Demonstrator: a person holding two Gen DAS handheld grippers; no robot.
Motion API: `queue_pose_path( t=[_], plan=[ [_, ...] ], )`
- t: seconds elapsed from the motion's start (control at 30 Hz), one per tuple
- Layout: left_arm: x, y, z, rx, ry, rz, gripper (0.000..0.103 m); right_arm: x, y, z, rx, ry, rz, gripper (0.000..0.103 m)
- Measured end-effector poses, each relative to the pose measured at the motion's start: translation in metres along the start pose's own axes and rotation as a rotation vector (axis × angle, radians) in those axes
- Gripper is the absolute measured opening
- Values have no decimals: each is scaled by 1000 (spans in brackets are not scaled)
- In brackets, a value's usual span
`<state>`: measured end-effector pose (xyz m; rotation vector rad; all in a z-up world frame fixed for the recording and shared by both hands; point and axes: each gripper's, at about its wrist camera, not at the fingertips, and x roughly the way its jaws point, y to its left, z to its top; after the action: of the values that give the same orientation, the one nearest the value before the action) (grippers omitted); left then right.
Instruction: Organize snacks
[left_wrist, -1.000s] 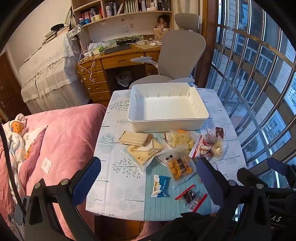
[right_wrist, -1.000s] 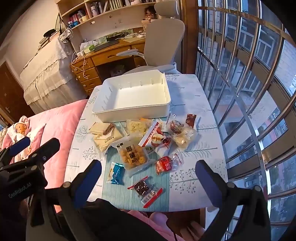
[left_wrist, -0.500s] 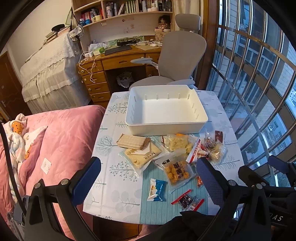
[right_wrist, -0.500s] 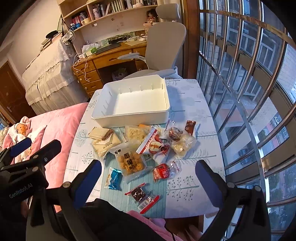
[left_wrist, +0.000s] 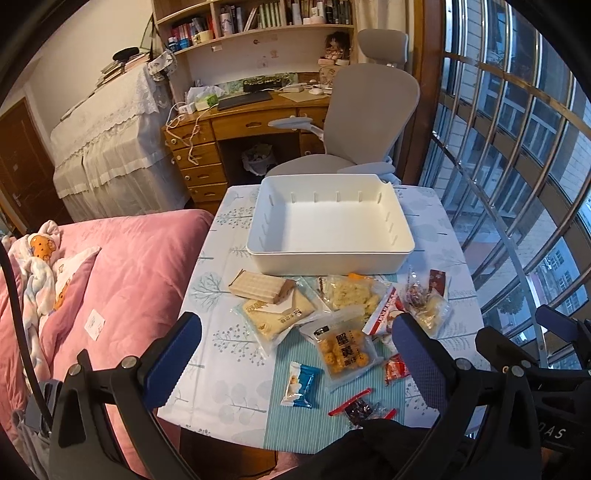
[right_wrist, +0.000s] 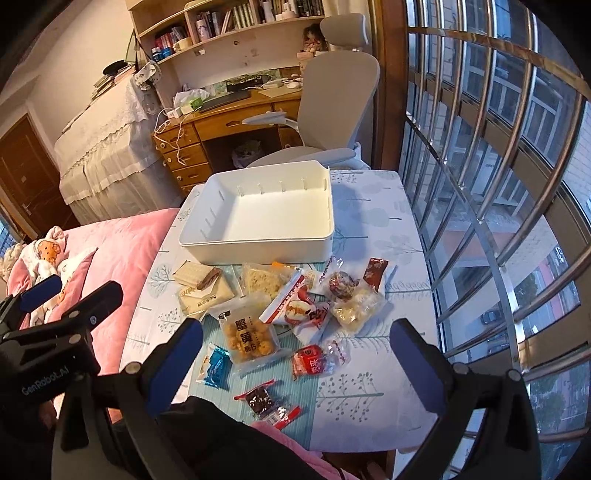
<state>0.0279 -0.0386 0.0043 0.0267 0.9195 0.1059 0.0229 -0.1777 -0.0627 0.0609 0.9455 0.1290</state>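
Both tongs hang above the near edge of the tabletop (left_wrist: 221, 354), and both are spread wide with nothing between their blue pads: the left tongs (left_wrist: 295, 350) sit over the left half of the snack spread, the right tongs (right_wrist: 295, 350) over the middle of it. At the far end of the tabletop stands the white bin (left_wrist: 328, 254), bare inside. Just in front of it lie the snacks in a loose, overlapping cluster: a wafer pack (left_wrist: 260, 288) resting on a pale biscuit bag (left_wrist: 277, 319), a clear bag of pale crackers (left_wrist: 352, 295), and nearer, the bag of orange balls (left_wrist: 341, 352). A small blue packet (left_wrist: 299, 384) lies alone just beside it on the striped mat (left_wrist: 303, 424). A red round sweet (right_wrist: 312, 363) sits to the right, and a dark red-edged packet (right_wrist: 267, 402) lies closest to the near edge. A pink bed (left_wrist: 122, 266) runs along the left side.
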Motion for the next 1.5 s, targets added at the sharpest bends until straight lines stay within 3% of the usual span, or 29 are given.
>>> queue_pose_path(
  t=[0.27, 0.53, 0.8, 1.07, 1.2, 1.5],
  plan=[
    [-1, 2, -5, -30, 40, -2, 102, 8, -7, 2, -21, 27, 56, 102],
    [3, 24, -19, -66, 94, 16, 102, 15, -17, 4, 81, 2, 58, 102],
    [4, 43, -24, -8, 57, -40, 102, 19, -8, -3, 101, -22, -16, 102],
    [11, 71, -22, 89, 60, -122, 102, 20, 8, -25, 232, 1, -65, 102],
    [25, 87, -21, 136, 93, -159, 102, 21, 24, -39, 278, 16, -95, 102],
    [67, 104, -31, 263, 191, -242, 99, 26, 61, -78, 257, -14, -281, 102]
  ],
)
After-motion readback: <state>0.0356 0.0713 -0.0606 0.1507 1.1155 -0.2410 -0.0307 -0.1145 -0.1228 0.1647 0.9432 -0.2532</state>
